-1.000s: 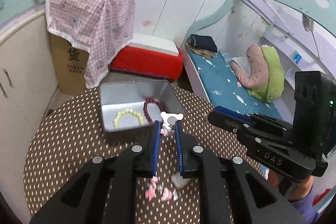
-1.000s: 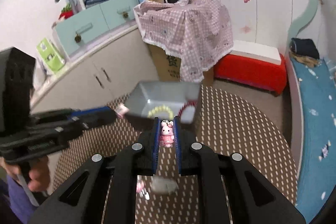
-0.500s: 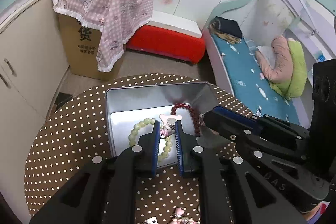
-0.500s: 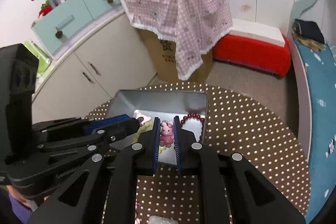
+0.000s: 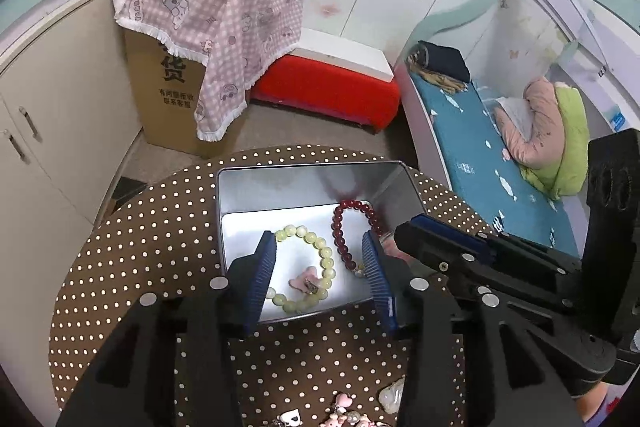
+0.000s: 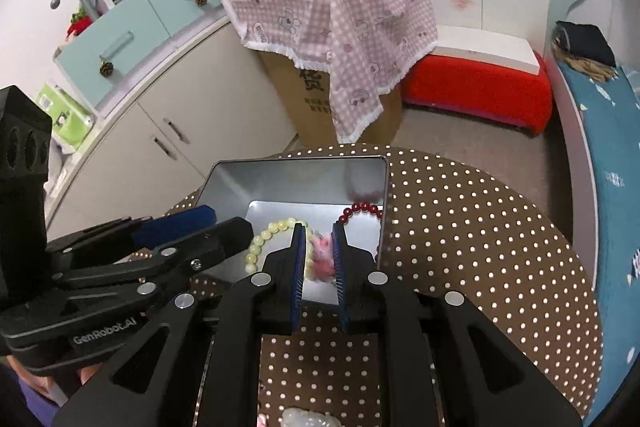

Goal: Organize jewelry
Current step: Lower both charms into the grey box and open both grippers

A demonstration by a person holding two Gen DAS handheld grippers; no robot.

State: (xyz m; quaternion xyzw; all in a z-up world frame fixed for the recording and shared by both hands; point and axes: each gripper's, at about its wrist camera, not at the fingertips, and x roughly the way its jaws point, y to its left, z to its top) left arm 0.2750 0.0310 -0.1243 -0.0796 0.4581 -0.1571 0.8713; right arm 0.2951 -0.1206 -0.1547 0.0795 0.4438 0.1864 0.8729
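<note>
Jaws of left gripper (image 5: 320, 273) wide apart over tin (image 5: 296, 183), right gripper (image 6: 319, 251) narrowly parted, perhaps gripping pink charm (image 6: 322, 255).

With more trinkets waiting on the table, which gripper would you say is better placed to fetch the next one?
Left, probably. The left gripper is open and empty above the tin, its pink charm already lying inside. The right gripper is over the tin too, with a pink charm between its fingers. Remaining trinkets lie nearby.

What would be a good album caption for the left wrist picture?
Open left gripper above a metal tin holding a yellow bead bracelet, red bead bracelet and pink charm.
</note>
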